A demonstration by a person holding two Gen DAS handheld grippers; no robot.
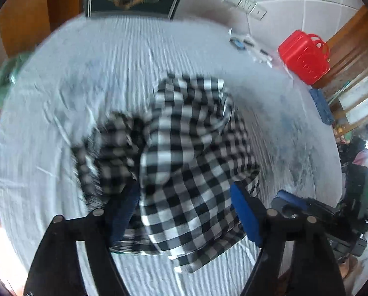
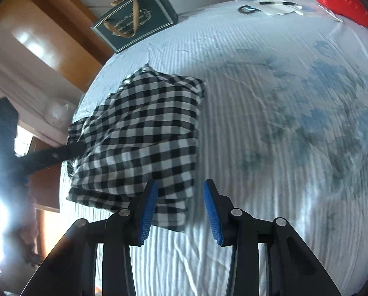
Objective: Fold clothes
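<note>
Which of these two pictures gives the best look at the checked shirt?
The right wrist view. There the shirt lies sharp on the bed, nearly its whole outline visible, with only its near edge behind a fingertip. The left wrist view shows it close up, bunched and blurred, draped between that hand-held gripper's fingers.

Soft checked cloth shirt point(image 2: 139, 133) on ribbed, wrinkled bedsheet point(image 2: 257, 98).

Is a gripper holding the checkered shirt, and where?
The left gripper has the checkered shirt draped between its fingers; the exact hold is hidden. The right gripper holds nothing.
</note>
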